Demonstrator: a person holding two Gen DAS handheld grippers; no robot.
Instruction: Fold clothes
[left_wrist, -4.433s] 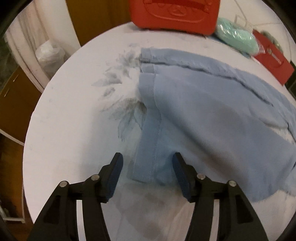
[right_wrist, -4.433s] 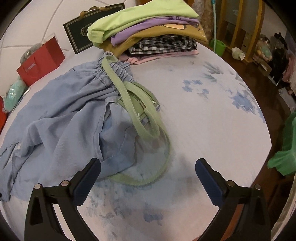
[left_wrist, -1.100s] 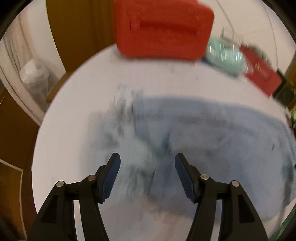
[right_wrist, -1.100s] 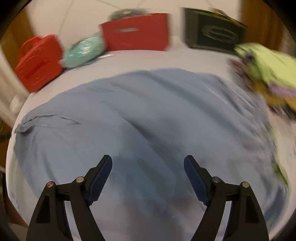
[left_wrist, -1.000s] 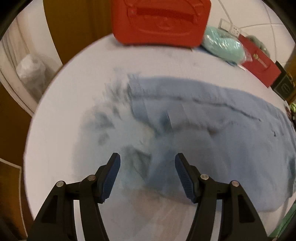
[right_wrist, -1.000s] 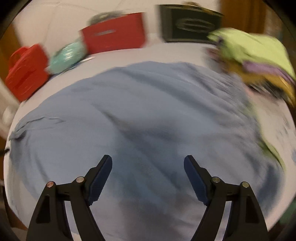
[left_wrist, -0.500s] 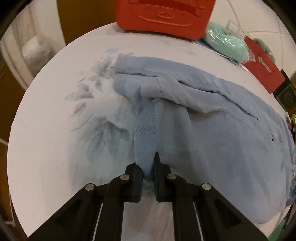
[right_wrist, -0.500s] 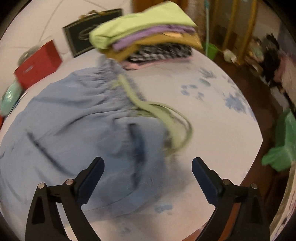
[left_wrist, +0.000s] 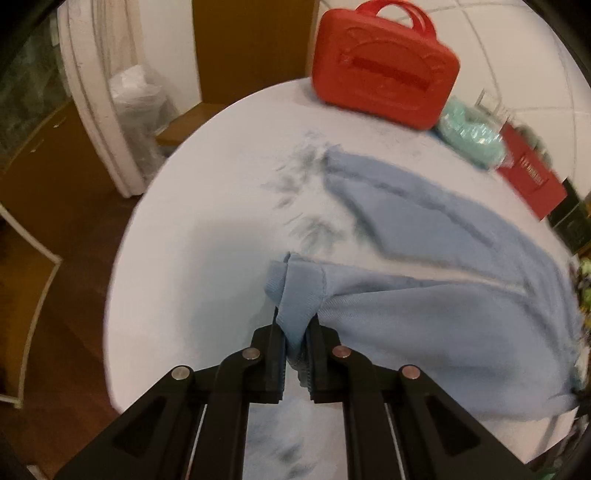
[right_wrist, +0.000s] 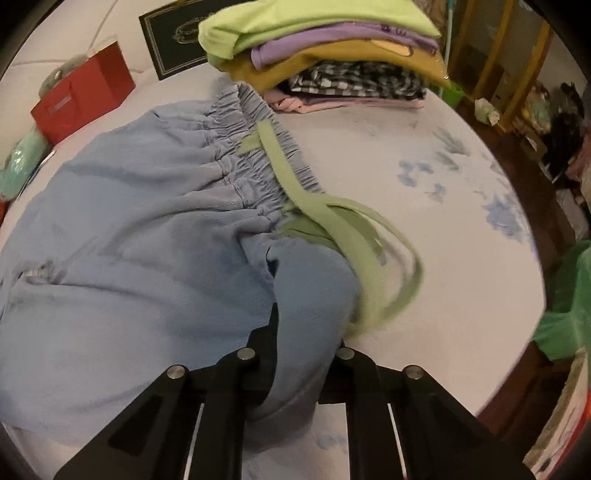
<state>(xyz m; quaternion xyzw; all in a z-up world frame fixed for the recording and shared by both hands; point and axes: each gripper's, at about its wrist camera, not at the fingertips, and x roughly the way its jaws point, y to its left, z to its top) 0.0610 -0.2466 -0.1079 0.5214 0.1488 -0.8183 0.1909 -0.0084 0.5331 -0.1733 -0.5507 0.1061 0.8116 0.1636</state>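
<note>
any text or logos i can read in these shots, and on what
None can be read.
Red bag: pale lettering, too blurred to read.
Black box: gold oval emblem in a frame, too small to read.
Purple shirt: small dark print near its edge, unreadable.
Red case: embossed shapes only, no words to make out.

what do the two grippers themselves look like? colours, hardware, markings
Both match. The left gripper and right gripper are matte black, with angular arms that have triangular cut-outs and round silver pins at the joints. The left fingers carry dark blue ribbed pads. No cables, labels or sleeves are visible in either wrist view.
</note>
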